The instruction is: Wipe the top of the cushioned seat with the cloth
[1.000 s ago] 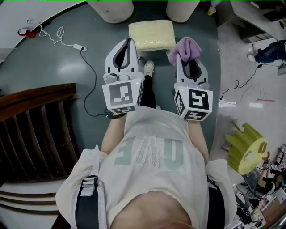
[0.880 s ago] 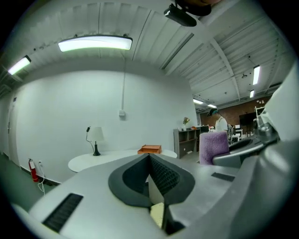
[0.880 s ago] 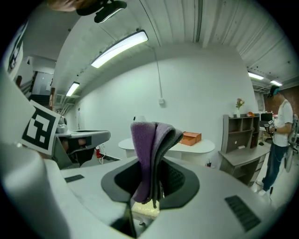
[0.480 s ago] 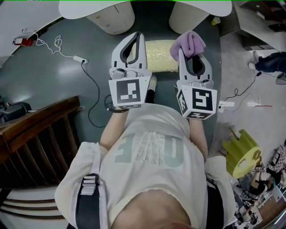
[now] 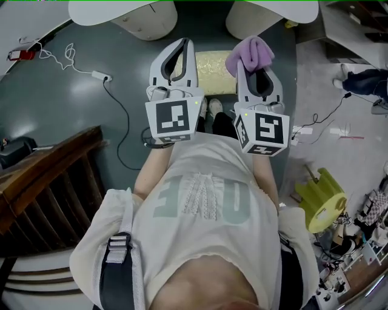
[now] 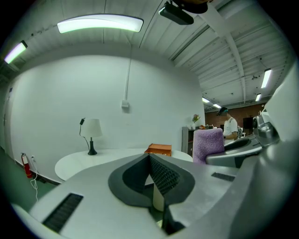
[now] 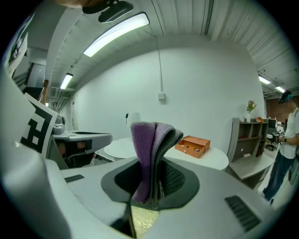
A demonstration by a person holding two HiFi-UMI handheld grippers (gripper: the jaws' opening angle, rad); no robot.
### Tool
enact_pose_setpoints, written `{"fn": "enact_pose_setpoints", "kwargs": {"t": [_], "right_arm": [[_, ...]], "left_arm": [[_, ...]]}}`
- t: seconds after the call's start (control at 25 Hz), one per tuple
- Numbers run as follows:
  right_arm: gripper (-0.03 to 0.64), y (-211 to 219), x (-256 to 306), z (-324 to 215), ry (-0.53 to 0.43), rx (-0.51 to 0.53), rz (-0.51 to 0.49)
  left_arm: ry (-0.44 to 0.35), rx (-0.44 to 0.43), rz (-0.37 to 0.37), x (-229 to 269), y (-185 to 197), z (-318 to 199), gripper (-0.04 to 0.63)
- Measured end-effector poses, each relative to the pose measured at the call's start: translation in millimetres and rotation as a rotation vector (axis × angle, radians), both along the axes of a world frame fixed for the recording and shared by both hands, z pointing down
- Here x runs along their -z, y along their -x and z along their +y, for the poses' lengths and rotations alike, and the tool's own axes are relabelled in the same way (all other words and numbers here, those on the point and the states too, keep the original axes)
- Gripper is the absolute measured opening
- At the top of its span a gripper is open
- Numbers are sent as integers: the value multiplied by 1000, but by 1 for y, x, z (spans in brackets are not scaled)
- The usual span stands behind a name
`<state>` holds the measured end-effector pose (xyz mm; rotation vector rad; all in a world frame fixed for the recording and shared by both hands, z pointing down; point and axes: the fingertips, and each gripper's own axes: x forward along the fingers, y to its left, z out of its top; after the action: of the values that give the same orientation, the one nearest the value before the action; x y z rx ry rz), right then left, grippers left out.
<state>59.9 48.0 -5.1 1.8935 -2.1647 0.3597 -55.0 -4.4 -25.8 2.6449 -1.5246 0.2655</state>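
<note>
**Holding cloth above the seat: wiping not yet begun**

Your right gripper (image 7: 152, 186) has its fingers clamped on the folded purple cloth (image 7: 150, 144), which stands up out of them as a soft wad. Your left gripper (image 6: 152, 179) has its fingers pressed together on nothing.

I judge the cloth light, limp and prone to fold over under pressure. Keep the hold low on the fold, as now, so a broad pad meets the cushion.

The cushioned seat (image 5: 213, 63) stands on the floor below and between both grippers, ahead of your feet and short of the white desk (image 5: 115, 9). Cloth and seat appear apart.

A second ago the seat lay clear ahead of the fingertips. It is now partly covered by them, and the grip on the cloth is unchanged.
</note>
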Motion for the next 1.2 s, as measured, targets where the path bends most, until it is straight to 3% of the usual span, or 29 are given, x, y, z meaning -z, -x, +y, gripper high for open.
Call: {"fn": "enact_pose_setpoints", "kwargs": {"t": [0.2,0.8,0.96,1.2], "right_arm": [[94,-5,-10,-11,33,34,-14],[94,-6,-21,-45,47,95,-13],[94,1,-56,-51,106,133,-18],[94,-1,-137,-67,199,137,-47]], "left_arm": [[98,67,-36,-25,-4,-2,6],[109,119,-53,-39,2,-25,6],[131,102,-113,-75,4,-26,6],[136,99,-123,-140,4,-53,6]]}}
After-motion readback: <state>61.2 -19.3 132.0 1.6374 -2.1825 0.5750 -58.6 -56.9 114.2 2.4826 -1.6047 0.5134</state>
